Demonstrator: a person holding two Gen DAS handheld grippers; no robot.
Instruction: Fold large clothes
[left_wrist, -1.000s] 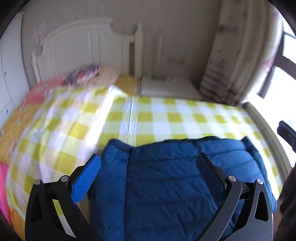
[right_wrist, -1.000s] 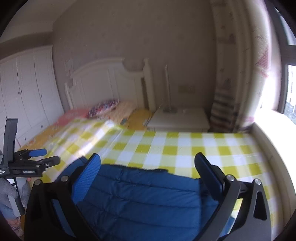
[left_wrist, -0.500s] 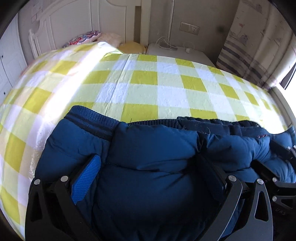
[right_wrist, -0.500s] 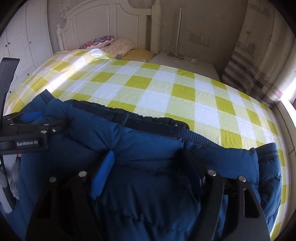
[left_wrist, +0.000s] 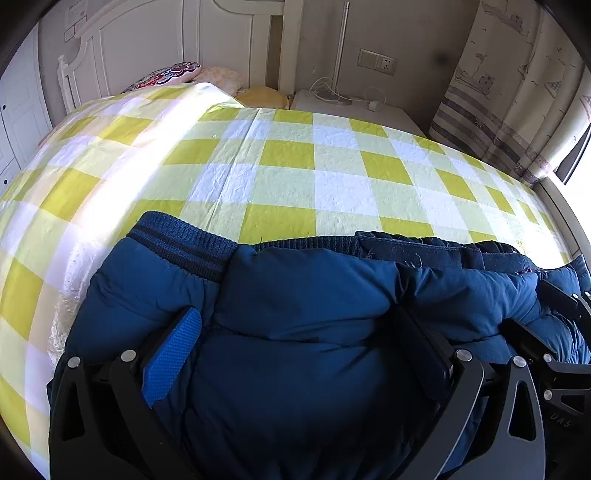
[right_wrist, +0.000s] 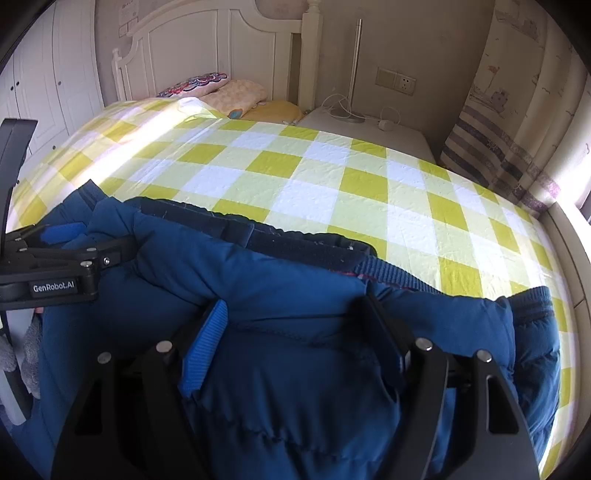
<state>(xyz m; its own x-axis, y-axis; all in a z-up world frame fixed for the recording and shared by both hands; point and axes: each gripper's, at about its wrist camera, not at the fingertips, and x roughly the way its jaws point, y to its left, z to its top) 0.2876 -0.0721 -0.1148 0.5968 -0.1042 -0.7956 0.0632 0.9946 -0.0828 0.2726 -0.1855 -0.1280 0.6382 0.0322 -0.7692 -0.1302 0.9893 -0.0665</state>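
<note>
A large dark blue padded jacket (left_wrist: 306, 302) lies on the yellow-and-white checked bed cover (left_wrist: 288, 184), its ribbed hem toward the far side. My left gripper (left_wrist: 295, 339) is pressed down into the padding, which bulges between its wide-apart fingers. My right gripper (right_wrist: 295, 332) is pressed into the jacket (right_wrist: 280, 288) further right, fingers narrower, with a fold of fabric bunched between them. The left gripper also shows at the left edge of the right wrist view (right_wrist: 55, 266); the right gripper shows at the right edge of the left wrist view (left_wrist: 554, 332).
A white headboard (right_wrist: 192, 48) and pillows (right_wrist: 221, 92) are at the far end of the bed. A white bedside table (right_wrist: 369, 129) with a lamp pole and cables stands beyond the bed. A curtain (right_wrist: 517, 110) and window are at the right. White wardrobe doors (right_wrist: 44, 74) are at the left.
Both grippers have dropped from above the bed down into the jacket. The right gripper's fingers have narrowed around a fold of fabric. The jacket's near part now bunches up around them.
</note>
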